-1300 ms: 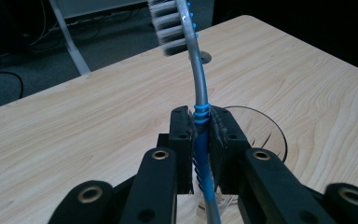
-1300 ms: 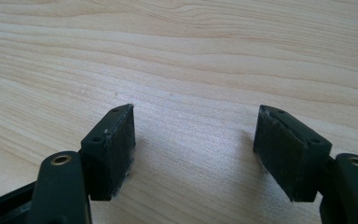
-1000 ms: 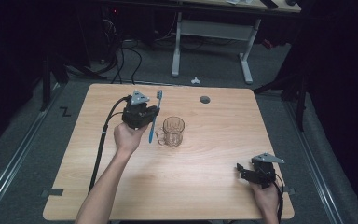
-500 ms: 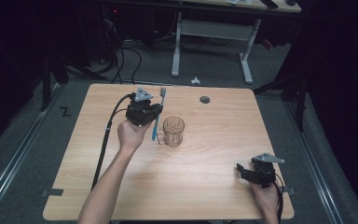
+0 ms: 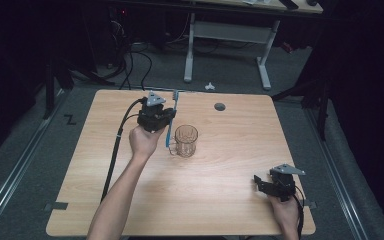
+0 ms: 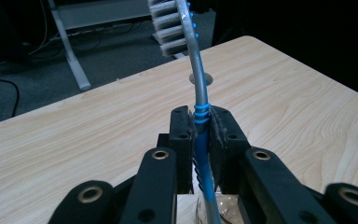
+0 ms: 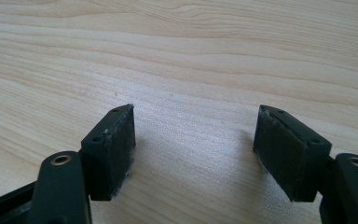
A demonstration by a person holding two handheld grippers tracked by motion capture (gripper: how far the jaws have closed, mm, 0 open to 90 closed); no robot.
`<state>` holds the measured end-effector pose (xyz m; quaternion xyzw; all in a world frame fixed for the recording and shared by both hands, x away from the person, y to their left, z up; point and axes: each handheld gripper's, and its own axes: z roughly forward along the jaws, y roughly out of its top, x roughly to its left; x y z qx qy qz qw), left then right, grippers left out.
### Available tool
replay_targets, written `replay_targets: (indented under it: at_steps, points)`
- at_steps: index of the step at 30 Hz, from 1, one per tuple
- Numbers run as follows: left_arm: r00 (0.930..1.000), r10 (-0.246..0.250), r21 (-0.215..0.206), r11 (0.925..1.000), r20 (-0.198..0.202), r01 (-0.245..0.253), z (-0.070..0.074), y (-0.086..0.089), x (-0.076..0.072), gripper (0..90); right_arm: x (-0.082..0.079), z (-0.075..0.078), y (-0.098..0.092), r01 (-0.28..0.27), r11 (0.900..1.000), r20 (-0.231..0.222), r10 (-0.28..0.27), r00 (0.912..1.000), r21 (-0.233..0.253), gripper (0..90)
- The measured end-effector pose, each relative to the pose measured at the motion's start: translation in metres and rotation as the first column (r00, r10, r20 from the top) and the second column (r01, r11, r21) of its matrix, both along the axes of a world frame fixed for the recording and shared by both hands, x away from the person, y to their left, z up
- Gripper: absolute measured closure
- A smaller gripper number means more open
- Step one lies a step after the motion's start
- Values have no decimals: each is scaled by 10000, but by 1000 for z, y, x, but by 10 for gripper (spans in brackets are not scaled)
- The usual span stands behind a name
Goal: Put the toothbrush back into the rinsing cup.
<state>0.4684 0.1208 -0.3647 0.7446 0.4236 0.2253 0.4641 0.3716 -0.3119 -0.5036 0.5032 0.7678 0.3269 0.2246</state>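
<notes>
Left gripper (image 6: 200,128) pinching toothbrush (image 6: 193,84) beside glass mug (image 5: 186,140); right gripper (image 7: 193,149) spread, idle. Risk: handle tip catching rim, tipping mug.

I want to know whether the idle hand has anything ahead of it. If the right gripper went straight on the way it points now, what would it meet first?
Probably just the bare table. The right gripper is open, angled down at the wood.

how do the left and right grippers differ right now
The left gripper is shut on the blue toothbrush; the right gripper is open and holds nothing. The left is raised beside the glass mug; the right is low at the table's near corner. Both are black, two-jawed, hand-held.
</notes>
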Motion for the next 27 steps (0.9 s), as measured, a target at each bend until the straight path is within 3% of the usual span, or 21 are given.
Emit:
replay_targets:
  at_steps: [16,27]
  points:
    - [9982,419,-316,9987,438,-405,-2,-3,5,803,0,0,0,-15,10000,0,15,10000,-1,295]
    - [9973,338,-250,9992,650,-322,-5,-7,7,802,0,0,0,-52,10000,20,52,10000,-21,295]
